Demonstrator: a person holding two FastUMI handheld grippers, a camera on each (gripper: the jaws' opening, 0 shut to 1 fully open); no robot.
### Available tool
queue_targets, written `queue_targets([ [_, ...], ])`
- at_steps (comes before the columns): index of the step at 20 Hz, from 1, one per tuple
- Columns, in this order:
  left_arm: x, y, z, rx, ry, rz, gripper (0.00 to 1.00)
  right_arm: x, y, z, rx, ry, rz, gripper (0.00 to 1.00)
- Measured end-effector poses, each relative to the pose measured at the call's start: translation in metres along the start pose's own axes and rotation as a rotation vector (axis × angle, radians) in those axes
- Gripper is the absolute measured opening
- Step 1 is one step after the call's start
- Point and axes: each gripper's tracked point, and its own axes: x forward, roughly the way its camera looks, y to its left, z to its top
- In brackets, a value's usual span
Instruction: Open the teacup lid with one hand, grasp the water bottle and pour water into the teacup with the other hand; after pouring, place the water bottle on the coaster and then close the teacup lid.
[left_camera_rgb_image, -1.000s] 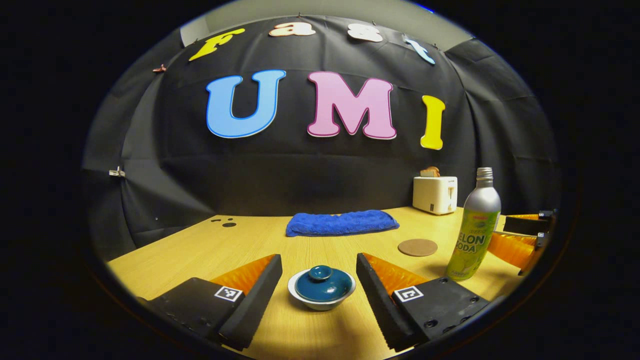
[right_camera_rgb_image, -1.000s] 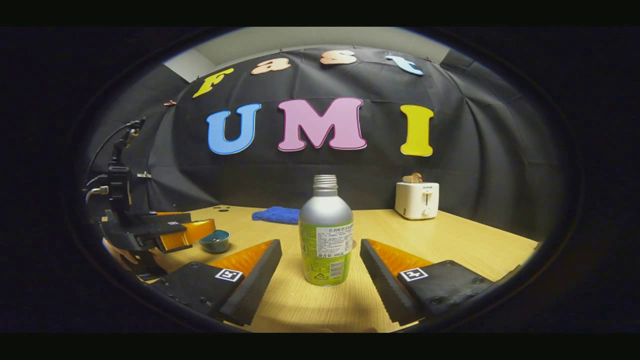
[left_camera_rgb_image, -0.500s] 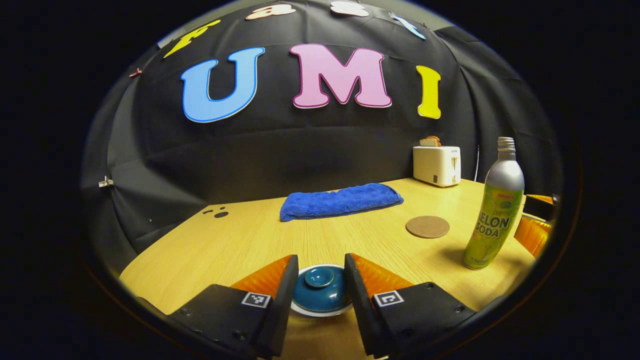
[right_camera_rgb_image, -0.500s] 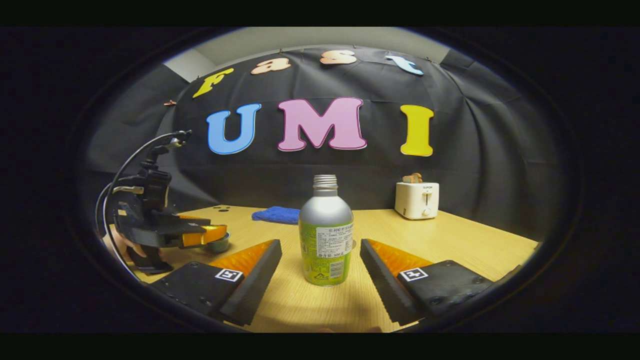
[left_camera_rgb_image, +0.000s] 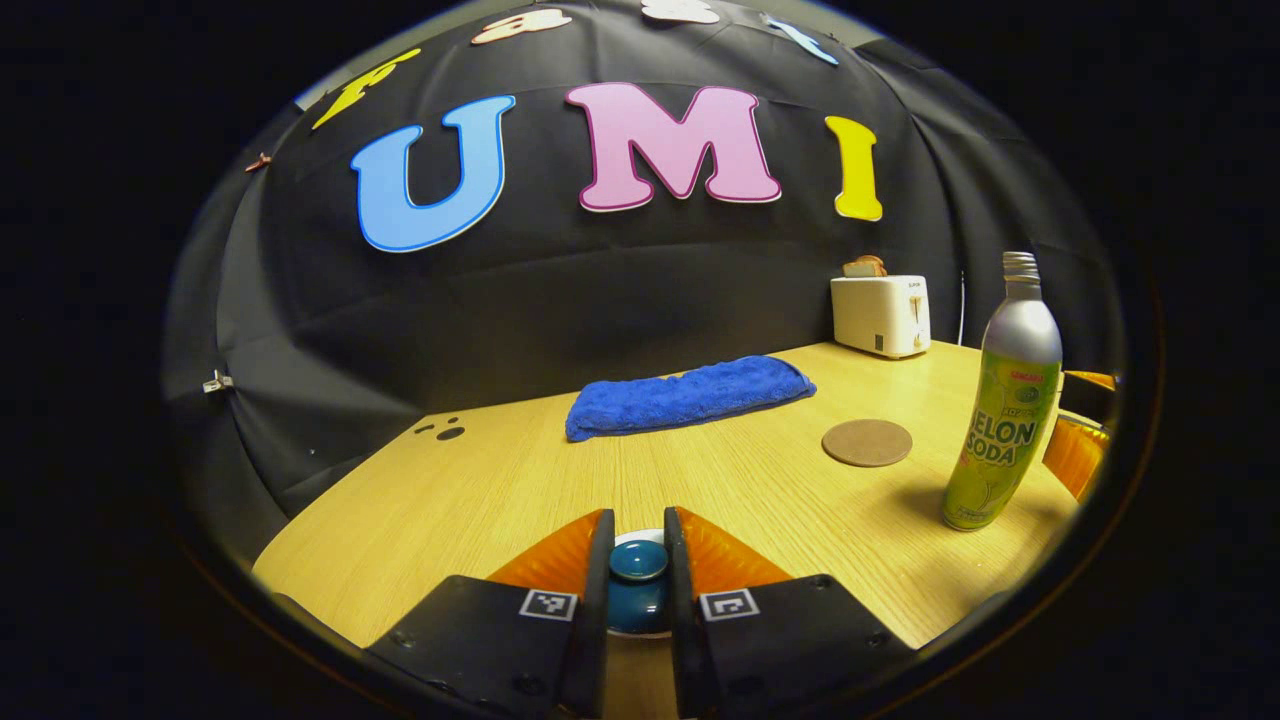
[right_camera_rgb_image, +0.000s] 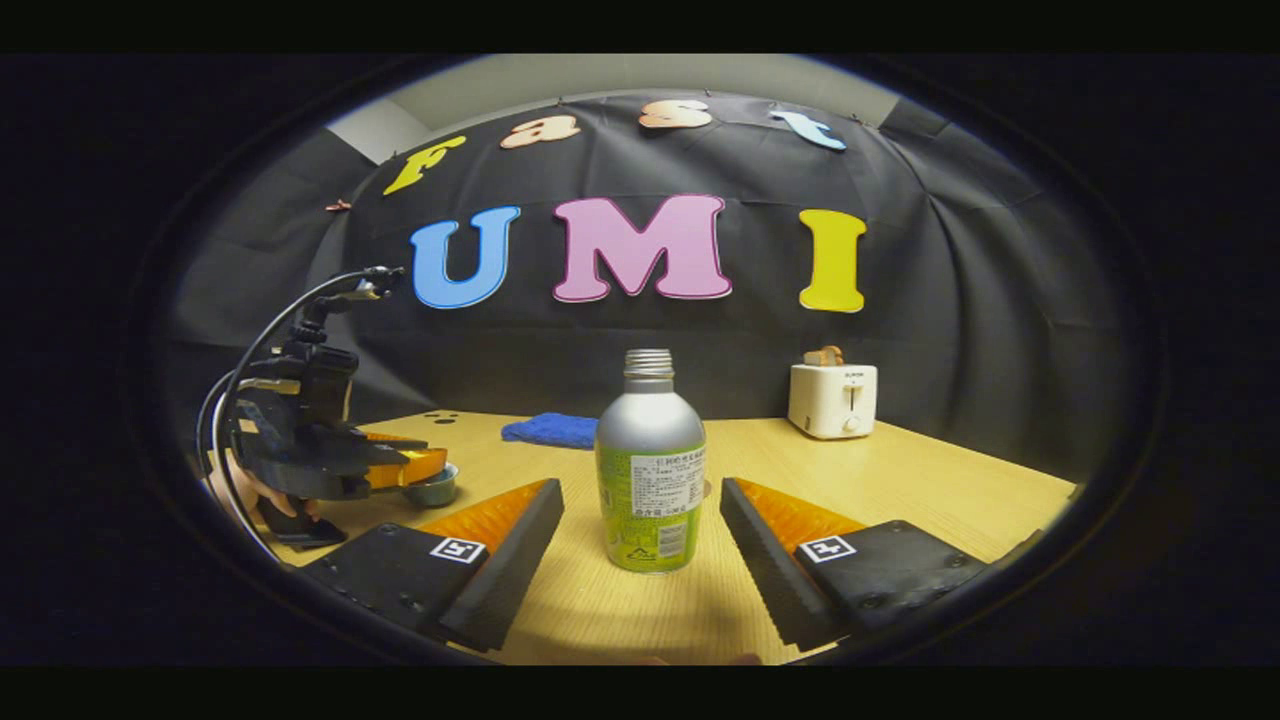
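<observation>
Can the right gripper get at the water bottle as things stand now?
Probably yes: the right gripper is open, and the water bottle stands upright between its fingers with bare table around it.

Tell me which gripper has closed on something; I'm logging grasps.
The left gripper: its fingers pinch the knob of the teacup lid. The right gripper stands wide open, either side of the water bottle, touching nothing.

Teacup (left_camera_rgb_image: 640, 610): a white cup with a dark teal lid (left_camera_rgb_image: 639, 575) in place, the lid's round knob (left_camera_rgb_image: 639, 560) uppermost, standing near the front edge of the wooden table (left_camera_rgb_image: 520, 480). Water bottle (left_camera_rgb_image: 1003, 400): a tall silver bottle with a green label and an uncapped threaded neck, standing upright to the right of the teacup. Coaster (left_camera_rgb_image: 867, 442): a flat brown disc, bare, lying just left of and behind the bottle.
</observation>
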Motion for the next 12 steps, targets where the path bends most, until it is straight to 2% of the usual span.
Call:
queue_targets([
  [4, -0.009, 0.002, 0.010, 0.000, -0.078, 0.012, 0.29, 0.004, 0.000, 0.000, 0.001, 0.000, 0.002, 0.98],
  [9, -0.032, 0.015, 0.011, -0.081, -0.145, 0.007, 0.29, 0.019, -0.007, 0.001, -0.001, -0.002, -0.027, 0.98],
  [12, -0.048, 0.031, 0.009, -0.124, -0.173, 0.030, 0.29, 0.034, -0.008, -0.001, -0.001, 0.003, -0.034, 0.98],
])
